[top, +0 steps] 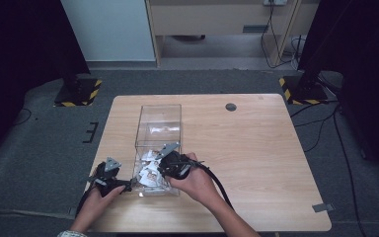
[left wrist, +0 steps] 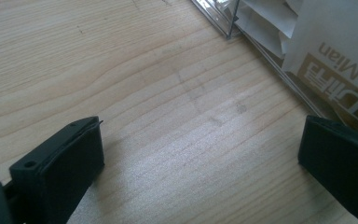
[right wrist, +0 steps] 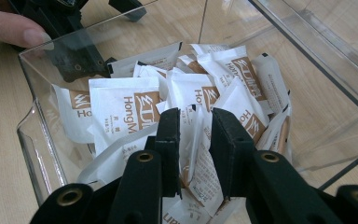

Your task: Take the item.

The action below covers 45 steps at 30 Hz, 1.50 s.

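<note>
Down in the clear box [top: 159, 129] near the table's [top: 256, 148] front-left corner, my right gripper [right wrist: 193, 122] pinches one white sachet [right wrist: 196, 154] from the heap. Outside its wall, my left gripper [left wrist: 200, 154] rests agape on bare wood; its camera catches sachet lettering through the plastic.

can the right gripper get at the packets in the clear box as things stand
Probably yes. The box is open on top, and the right gripper is already down inside it, its jaws either side of one upright packet in the heap, with nothing in the way.
</note>
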Available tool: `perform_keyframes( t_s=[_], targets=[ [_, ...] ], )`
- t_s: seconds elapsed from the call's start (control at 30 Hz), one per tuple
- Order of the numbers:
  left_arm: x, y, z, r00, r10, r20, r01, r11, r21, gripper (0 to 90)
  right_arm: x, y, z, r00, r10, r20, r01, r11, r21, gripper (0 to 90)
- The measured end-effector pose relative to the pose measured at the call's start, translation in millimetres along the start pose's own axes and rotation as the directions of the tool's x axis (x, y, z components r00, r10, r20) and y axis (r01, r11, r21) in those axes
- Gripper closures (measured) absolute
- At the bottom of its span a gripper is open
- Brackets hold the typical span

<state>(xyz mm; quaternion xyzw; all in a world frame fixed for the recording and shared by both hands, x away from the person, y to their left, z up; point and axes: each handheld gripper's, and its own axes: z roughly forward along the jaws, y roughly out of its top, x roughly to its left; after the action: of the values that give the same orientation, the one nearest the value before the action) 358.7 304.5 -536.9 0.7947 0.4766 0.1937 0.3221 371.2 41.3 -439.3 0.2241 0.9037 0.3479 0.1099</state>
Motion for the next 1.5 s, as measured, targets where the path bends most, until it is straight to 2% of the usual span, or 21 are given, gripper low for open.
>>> perform_keyframes(
  t_s=[0.6,0.8,1.03,1.27,1.43,1.5],
  targets=[
    [0.0,0.0,0.0,1.0000,0.000,0.000,0.000,1.0000,0.000,0.0,0.0,-3.2,5.4,1.0000,0.007,0.003,-0.007,0.999,0.037,81.0],
    [0.0,0.0,0.0,1.0000,0.000,0.000,0.000,1.0000,0.000,0.0,0.0,-4.1,6.8,1.0000,-0.007,-0.006,0.007,0.999,0.047,88.9],
    [0.0,0.1,0.1,1.0000,0.001,0.000,-0.001,1.0000,0.000,0.0,-1.0,1.7,-5.3,0.9996,0.017,-0.021,-0.017,1.000,-0.017,89.7],
    [-0.2,0.0,0.4,1.0000,-0.002,0.008,0.002,1.0000,-0.001,0.0,-2.1,7.6,-20.2,0.9996,0.021,-0.021,-0.022,0.998,-0.057,89.7],
    [-1.0,-0.1,0.7,0.9997,-0.009,0.022,0.009,1.0000,-0.002,0.0,-1.8,11.9,-25.6,0.9994,0.018,-0.029,-0.020,0.997,-0.080,89.7],
    [-0.7,-0.1,0.4,0.9999,-0.006,0.014,0.006,1.0000,-0.001,0.0,-1.6,13.3,-27.0,0.9994,0.017,-0.030,-0.020,0.996,-0.085,89.7]
  ],
)
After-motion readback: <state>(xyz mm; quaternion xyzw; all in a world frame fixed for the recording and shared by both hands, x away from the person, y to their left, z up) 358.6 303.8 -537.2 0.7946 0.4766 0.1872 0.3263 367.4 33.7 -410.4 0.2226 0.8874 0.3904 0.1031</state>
